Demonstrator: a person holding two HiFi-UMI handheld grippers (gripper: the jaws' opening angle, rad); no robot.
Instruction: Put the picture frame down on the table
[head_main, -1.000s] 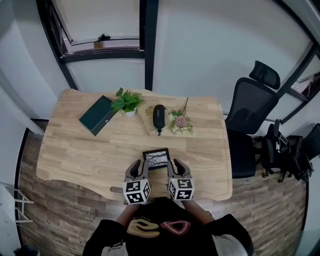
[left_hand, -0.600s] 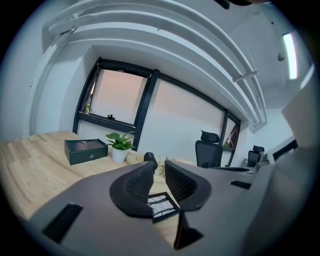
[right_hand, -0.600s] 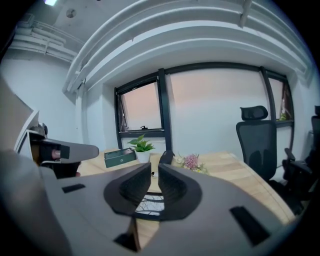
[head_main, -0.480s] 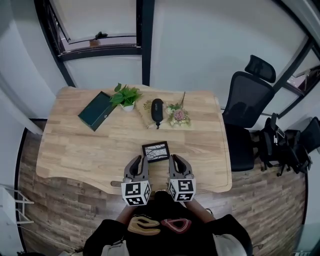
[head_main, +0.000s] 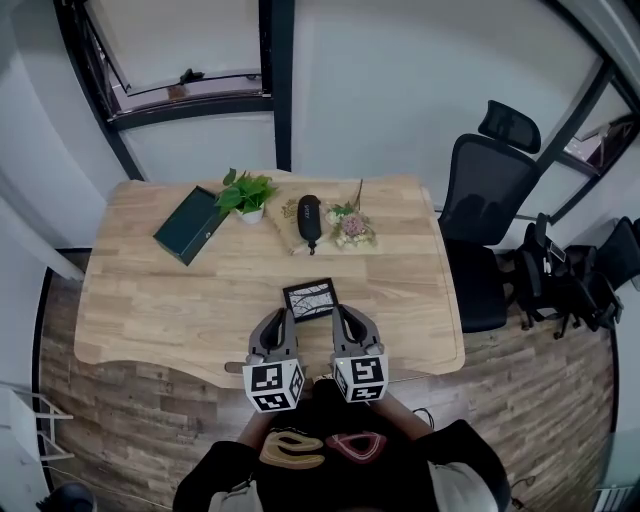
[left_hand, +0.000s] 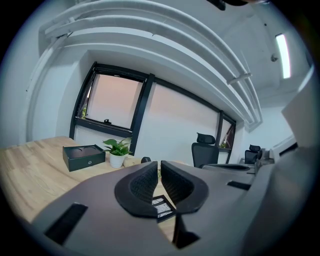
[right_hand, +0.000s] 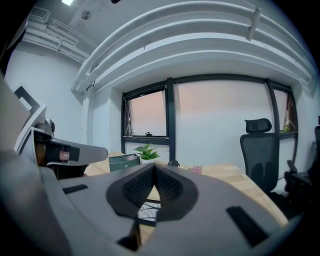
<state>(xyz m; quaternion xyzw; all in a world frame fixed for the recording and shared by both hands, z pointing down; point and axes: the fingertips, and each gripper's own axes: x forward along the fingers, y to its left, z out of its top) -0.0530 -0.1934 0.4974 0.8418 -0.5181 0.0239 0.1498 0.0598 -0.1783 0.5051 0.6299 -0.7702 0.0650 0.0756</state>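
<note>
The picture frame (head_main: 310, 299), black-edged with a pale print, lies flat on the wooden table (head_main: 150, 300) near its front edge. My left gripper (head_main: 279, 322) and right gripper (head_main: 343, 318) hover side by side just on the near side of it, apart from it. Both sets of jaws have just been closing and now stand shut with nothing between them. In the left gripper view the frame (left_hand: 161, 206) shows below the closed left gripper (left_hand: 159, 164). In the right gripper view the frame (right_hand: 146, 210) peeks out under the closed right gripper (right_hand: 153, 168).
At the back of the table stand a dark green box (head_main: 190, 225), a small potted plant (head_main: 243, 193), a black case (head_main: 309, 219) and a sprig of dried flowers (head_main: 350, 228). A black office chair (head_main: 490, 200) is at the table's right end.
Both grippers stood open at the frame's two sides; they have let go, drawn back toward the person, risen and shut. The frame stays flat on the table.
</note>
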